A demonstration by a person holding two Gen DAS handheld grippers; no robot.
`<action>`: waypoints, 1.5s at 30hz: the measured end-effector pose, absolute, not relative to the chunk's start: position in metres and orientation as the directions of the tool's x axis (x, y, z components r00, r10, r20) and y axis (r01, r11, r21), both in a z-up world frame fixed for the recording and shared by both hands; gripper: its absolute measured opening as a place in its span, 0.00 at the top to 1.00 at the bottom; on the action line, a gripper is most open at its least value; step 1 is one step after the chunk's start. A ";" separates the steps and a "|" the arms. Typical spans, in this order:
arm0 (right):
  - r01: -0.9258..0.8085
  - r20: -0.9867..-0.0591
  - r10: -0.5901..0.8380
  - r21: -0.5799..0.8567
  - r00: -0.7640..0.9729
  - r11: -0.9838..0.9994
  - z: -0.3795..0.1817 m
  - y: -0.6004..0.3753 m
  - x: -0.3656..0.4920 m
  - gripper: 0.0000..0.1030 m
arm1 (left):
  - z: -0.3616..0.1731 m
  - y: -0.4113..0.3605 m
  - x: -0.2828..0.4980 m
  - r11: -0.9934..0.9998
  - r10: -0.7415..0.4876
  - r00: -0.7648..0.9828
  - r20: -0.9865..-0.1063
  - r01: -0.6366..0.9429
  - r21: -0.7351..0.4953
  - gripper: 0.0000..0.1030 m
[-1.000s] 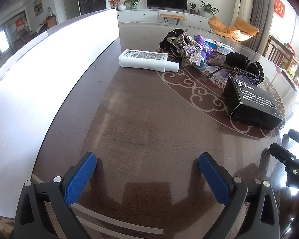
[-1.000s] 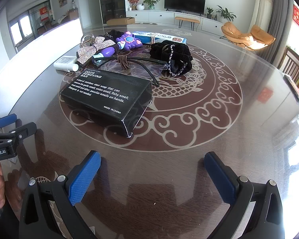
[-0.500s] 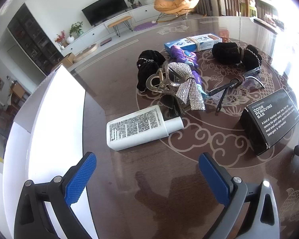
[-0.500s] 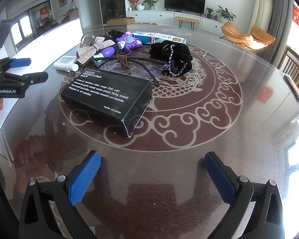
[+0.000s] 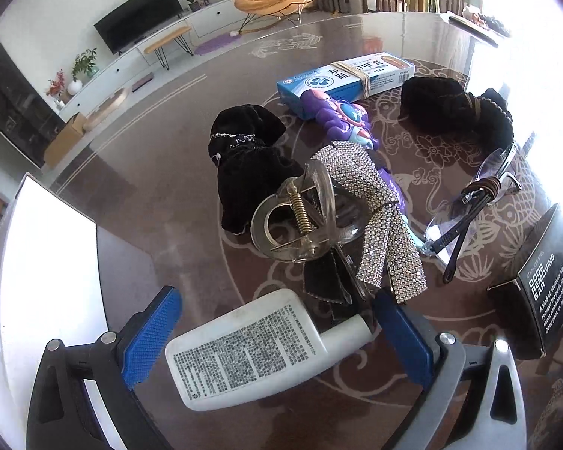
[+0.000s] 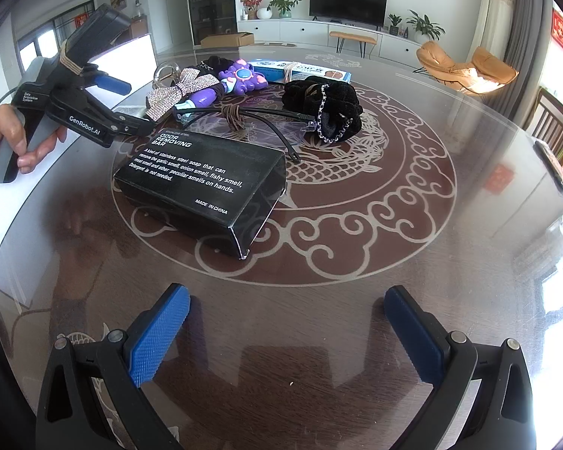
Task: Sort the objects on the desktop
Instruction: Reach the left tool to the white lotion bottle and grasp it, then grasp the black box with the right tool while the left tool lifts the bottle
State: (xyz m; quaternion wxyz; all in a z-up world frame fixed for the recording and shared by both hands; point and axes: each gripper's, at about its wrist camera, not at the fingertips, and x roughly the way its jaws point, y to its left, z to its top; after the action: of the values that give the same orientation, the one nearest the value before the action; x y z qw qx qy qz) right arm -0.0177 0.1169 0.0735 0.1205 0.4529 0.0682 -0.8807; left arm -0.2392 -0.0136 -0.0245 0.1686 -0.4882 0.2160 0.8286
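My left gripper (image 5: 277,333) is open, its blue pads on either side of a white bottle (image 5: 251,348) lying on the table, not touching it. In the right wrist view the left gripper (image 6: 131,107) hovers at the left, above the pile's edge. Beyond the bottle lie a clear hair claw (image 5: 300,217), a rhinestone bow (image 5: 379,225), a purple toy (image 5: 341,120), black scrunchies (image 5: 244,161), glasses (image 5: 469,206), a blue medicine box (image 5: 349,75) and a black soap box (image 6: 202,180). My right gripper (image 6: 285,332) is open and empty over bare table.
A white box wall (image 5: 45,255) stands along the left of the round glass-topped table (image 6: 356,318). Another black scrunchie (image 6: 326,108) lies behind the glasses (image 6: 244,120). Chairs stand beyond the table's far right edge.
My left gripper has moved forward and down to the white bottle, which now lies between its open pads. My right gripper has not moved.
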 end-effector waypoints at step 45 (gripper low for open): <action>0.746 -0.943 -0.265 0.030 -0.199 -0.666 0.138 0.014 -0.107 0.43 | 0.072 -0.120 -0.020 -0.946 0.279 -0.673 -0.685 -0.072 -0.315 0.51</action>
State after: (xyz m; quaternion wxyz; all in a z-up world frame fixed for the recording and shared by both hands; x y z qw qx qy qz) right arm -0.1071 0.0144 0.1383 0.3411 0.5329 0.2254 -0.7409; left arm -0.0195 -0.1199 0.0725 0.0969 -0.3923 -0.1319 0.9052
